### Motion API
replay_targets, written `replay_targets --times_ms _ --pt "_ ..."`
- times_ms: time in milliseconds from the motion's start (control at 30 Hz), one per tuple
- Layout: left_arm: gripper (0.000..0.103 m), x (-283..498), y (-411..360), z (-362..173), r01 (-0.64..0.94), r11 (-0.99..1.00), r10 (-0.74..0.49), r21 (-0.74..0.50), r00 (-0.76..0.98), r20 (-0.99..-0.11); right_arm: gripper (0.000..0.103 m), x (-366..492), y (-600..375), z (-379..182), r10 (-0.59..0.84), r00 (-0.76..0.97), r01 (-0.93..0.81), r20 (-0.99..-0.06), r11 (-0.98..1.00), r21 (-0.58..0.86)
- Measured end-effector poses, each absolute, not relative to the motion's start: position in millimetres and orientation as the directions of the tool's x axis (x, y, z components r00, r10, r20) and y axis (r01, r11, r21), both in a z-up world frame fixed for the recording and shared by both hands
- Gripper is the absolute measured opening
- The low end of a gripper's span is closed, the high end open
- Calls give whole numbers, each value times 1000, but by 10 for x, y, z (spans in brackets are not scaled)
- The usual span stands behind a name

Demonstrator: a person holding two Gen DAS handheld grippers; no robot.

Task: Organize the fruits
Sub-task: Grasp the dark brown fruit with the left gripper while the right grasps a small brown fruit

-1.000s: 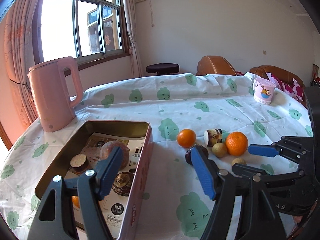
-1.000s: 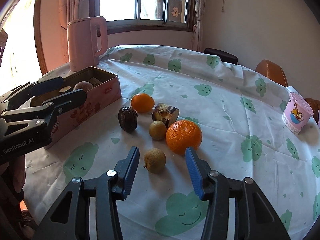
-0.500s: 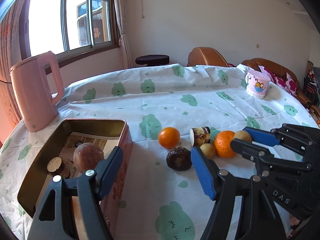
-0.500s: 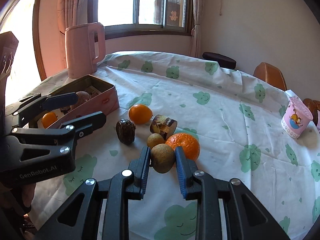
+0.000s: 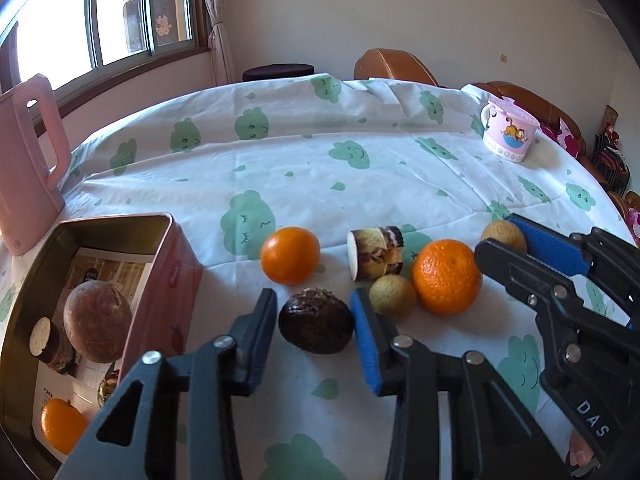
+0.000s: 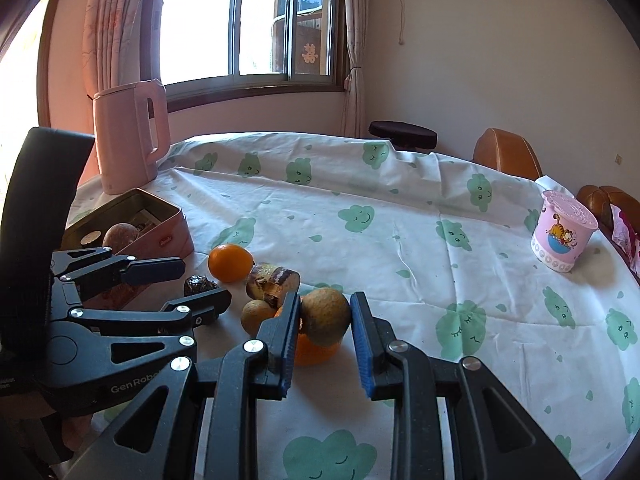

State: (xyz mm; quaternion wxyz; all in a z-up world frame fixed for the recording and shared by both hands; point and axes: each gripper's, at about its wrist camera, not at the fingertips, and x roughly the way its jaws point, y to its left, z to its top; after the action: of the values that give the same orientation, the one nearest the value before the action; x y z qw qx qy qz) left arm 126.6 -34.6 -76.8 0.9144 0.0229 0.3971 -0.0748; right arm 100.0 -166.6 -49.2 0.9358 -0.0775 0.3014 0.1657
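Gripping a brownish round fruit (image 6: 325,317) off the tabletop (image 6: 400,232), our right gripper (image 6: 325,334) has it clamped; our left gripper (image 5: 314,330) has just narrowed around the dark wrinkled fruit (image 5: 315,326) (contact unclear), both bound for the tin (image 5: 158,222), we judge.

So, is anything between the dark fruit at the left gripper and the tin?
Nothing visible. The left gripper, whose jaws have just been closing on the dark fruit, has only bare tablecloth to the tin; the fruit must clear its side wall. The small orange sits behind, off that path.
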Motion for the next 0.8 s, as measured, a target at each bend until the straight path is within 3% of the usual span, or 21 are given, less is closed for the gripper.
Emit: replay_targets --times_ms 800 --pt "38 926 -288 -480 148 989 -127 -6 827 -548 27 846 -1704 -419 342 785 -411 -517 911 -21"
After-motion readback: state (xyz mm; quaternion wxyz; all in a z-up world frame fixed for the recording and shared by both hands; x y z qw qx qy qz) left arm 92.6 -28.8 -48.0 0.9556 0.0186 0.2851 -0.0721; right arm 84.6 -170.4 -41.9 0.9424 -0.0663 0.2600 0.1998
